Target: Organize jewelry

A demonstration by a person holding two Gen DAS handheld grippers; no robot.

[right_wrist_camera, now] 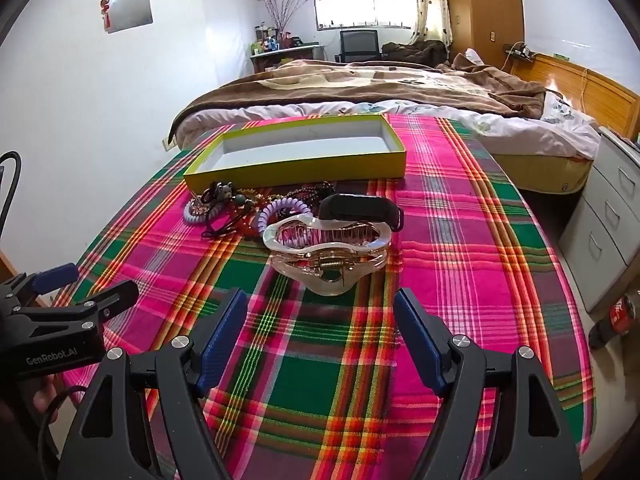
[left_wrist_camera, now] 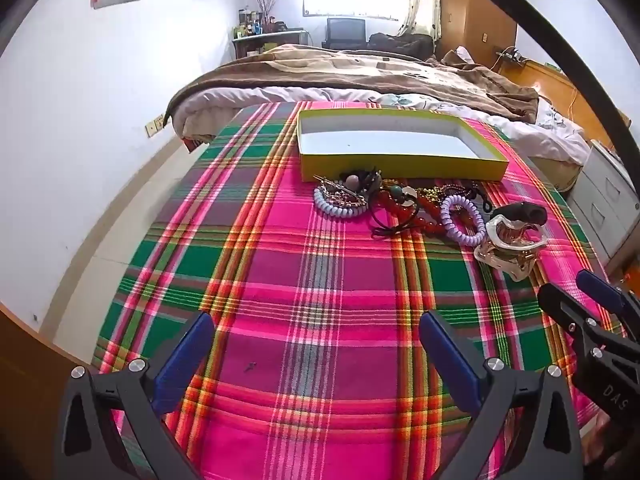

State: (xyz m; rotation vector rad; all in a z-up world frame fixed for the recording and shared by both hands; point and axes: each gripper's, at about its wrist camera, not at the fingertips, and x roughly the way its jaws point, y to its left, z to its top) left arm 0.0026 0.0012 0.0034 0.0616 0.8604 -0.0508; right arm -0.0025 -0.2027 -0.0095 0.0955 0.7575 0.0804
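Note:
A shallow yellow box with a white inside lies empty on the plaid cloth. In front of it sits a heap of jewelry: spiral hair ties, beads, cords. A large pearly hair claw and a black band lie at the heap's right end. My left gripper hovers open over bare cloth, well short of the heap. My right gripper is open too, just short of the hair claw, nothing between its fingers. Each gripper shows at the edge of the other's view.
The plaid cloth covers a table that ends at a bed with a brown blanket. White drawers stand to the right, with a cola bottle on the floor beside them. A white wall runs along the left.

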